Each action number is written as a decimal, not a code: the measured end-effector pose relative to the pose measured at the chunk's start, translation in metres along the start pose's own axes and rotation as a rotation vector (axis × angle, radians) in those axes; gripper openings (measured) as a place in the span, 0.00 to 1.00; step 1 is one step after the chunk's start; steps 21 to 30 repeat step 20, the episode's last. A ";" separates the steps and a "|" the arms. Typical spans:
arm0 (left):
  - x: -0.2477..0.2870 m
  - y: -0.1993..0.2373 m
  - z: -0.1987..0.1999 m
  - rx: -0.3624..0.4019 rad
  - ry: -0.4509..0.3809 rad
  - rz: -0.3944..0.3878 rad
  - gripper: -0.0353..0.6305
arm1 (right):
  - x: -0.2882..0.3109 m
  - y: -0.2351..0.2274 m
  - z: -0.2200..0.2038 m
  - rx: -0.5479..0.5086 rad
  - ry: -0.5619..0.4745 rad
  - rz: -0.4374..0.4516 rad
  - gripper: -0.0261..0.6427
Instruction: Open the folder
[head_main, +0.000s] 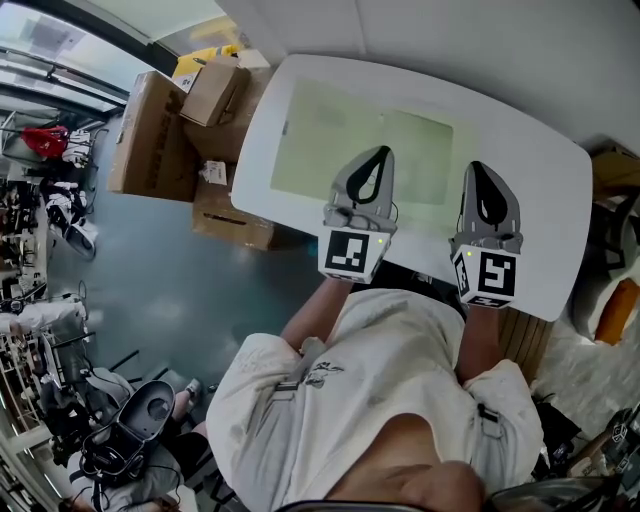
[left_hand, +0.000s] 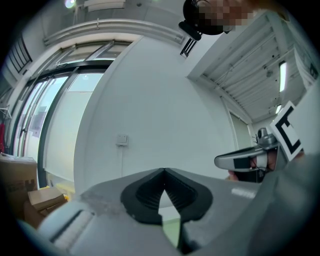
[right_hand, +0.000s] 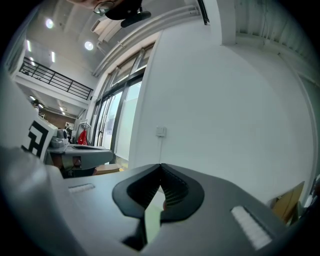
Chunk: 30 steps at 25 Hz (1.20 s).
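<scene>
Your left gripper (head_main: 377, 152) and right gripper (head_main: 481, 166) cover the near part of the folder (head_main: 330, 130), so the head view does not show its near edge or whether either tip touches it. The folder is pale green, lies flat and closed on the white table (head_main: 540, 170), and runs toward 12 o'clock from the left gripper. The right gripper sits at about 3 o'clock of the folder's right edge; I cannot tell whether it overlaps it. The marker cubes (head_main: 350, 253) hide the table's near rim, and your forearms are cut off behind them.

Jaws: only the gripper views settle this. In the left gripper view the tips meet, closed, with nothing pinched at the point. Same in the right gripper view, tips together and empty. Both views look level at the white wall and a wall switch (left_hand: 121, 139). The table hardly shows there, and the folder is only a green sliver (left_hand: 171, 227) through the gap behind the tips.

Only the head view shows the folder's whole layout and the cardboard boxes (head_main: 150, 135) at 9 o'clock of the table. Each gripper view catches the other gripper at its side.
</scene>
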<state>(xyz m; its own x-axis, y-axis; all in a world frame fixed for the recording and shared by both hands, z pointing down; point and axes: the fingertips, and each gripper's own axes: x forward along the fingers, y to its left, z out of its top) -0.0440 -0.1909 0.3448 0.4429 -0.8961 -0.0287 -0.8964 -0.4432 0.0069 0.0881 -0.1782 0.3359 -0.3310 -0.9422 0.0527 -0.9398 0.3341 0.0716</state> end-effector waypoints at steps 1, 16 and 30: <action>0.000 0.000 0.000 0.001 -0.001 0.000 0.06 | 0.000 0.000 -0.001 0.000 0.002 -0.001 0.04; -0.007 0.005 0.002 -0.015 -0.009 0.013 0.06 | 0.000 0.006 -0.004 -0.008 0.018 0.002 0.04; -0.009 0.003 0.004 -0.013 -0.014 0.007 0.06 | -0.001 0.007 -0.004 -0.009 0.017 0.005 0.04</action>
